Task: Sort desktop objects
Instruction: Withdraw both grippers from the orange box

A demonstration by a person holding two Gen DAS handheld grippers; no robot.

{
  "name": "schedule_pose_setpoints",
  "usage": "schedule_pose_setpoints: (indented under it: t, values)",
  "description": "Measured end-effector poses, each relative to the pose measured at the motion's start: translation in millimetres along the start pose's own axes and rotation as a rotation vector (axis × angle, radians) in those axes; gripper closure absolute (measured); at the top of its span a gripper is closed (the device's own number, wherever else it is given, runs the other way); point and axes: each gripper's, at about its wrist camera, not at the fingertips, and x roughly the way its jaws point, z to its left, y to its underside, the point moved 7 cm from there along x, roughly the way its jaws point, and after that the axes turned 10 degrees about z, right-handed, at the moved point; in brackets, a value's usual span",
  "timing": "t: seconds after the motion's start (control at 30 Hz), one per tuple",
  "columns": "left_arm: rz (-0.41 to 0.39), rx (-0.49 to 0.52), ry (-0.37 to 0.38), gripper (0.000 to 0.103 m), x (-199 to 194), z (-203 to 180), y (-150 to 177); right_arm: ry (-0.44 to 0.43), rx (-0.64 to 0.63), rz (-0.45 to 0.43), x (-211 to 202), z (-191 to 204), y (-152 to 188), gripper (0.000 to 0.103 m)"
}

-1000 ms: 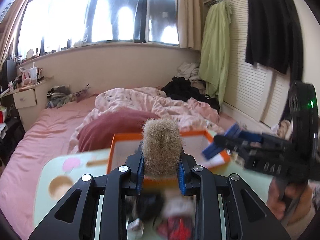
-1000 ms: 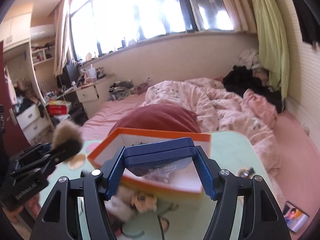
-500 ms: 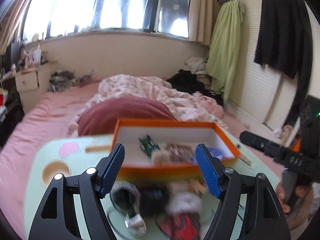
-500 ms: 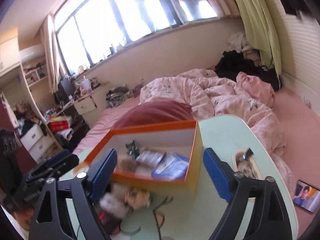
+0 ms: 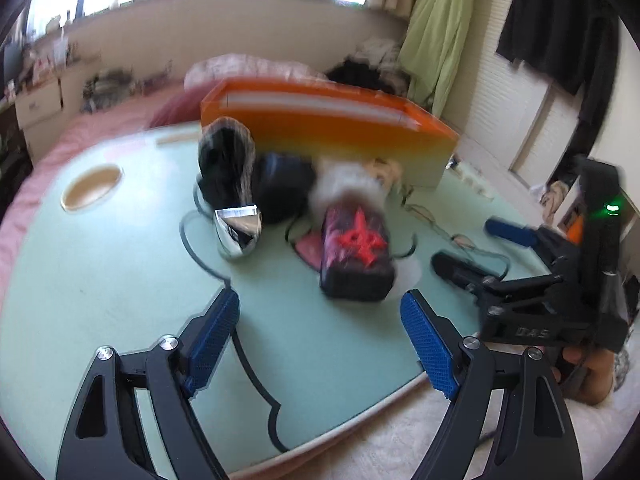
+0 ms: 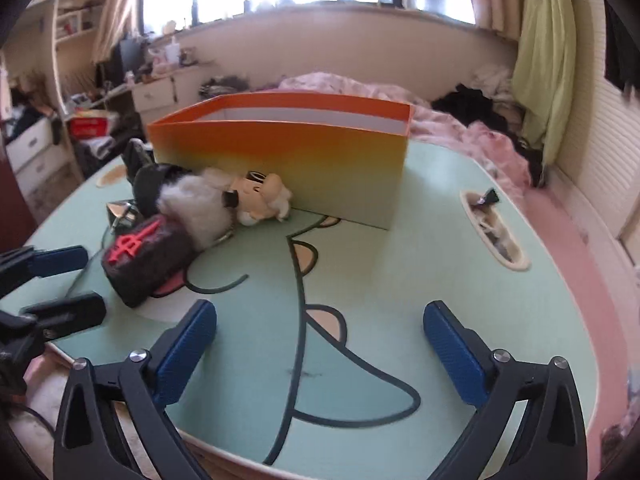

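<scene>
Both grippers were empty, jaws opening wide: the left gripper (image 5: 320, 336) above the table (image 5: 100, 280), the right gripper (image 6: 320, 344) likewise. Ahead of the left gripper lay the block (image 5: 354, 256), dark with a red mark; it looked soft and light, best pinched across its short sides. Plush (image 6: 260, 196) and pouches (image 5: 228, 164) crowded it, just before the box (image 6: 280, 152).
</scene>
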Motion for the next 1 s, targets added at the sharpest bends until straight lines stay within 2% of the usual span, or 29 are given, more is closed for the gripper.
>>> schedule_pose_setpoints:
  t: [0.07,0.1,0.17,0.37,1.0]
  values:
    - [-0.006,0.034,-0.096,0.017,6,0,1,0.000,-0.007,-0.005,-1,0,1,0.000]
    - [-0.018,0.070,-0.140,0.009,9,-3,3,0.000,-0.007,-0.007,0,-1,1,0.000]
    - [-0.022,0.091,-0.137,0.001,11,-8,5,-0.001,-0.012,-0.018,-1,0,3,0.000]
    - [-0.019,0.106,-0.086,0.000,15,-9,2,-0.005,-0.015,-0.027,-3,0,3,0.000]
    - [-0.024,0.111,-0.082,0.000,14,-8,1,-0.004,-0.018,-0.029,-5,4,0,0.000]
